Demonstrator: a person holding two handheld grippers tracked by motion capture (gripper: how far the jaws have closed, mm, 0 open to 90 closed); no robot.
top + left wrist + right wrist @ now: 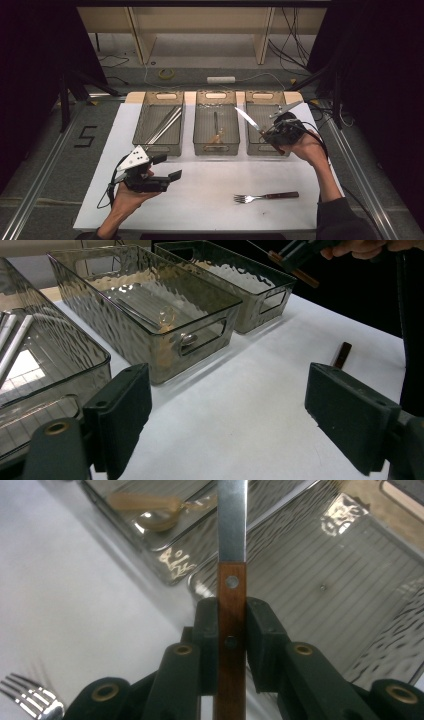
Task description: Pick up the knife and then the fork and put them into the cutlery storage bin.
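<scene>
My right gripper (273, 136) is shut on the wooden handle of a knife (231, 615), and the steel blade (247, 119) points up and to the left. It hovers over the front of the right clear bin (261, 148), whose ribbed floor (325, 585) lies below the jaws in the right gripper view. A fork (265, 196) with a dark wooden handle lies on the white table (210, 200), its tines (30, 700) to the left. My left gripper (169, 167) rests open near the table's front left, with nothing between its pads (125, 405).
Three clear bins stand in a row at the back. The left bin (160, 148) holds long metal sticks. The middle bin (216, 148) holds a wooden-handled spoon (150, 510). Dark curtains and floor cables surround the table.
</scene>
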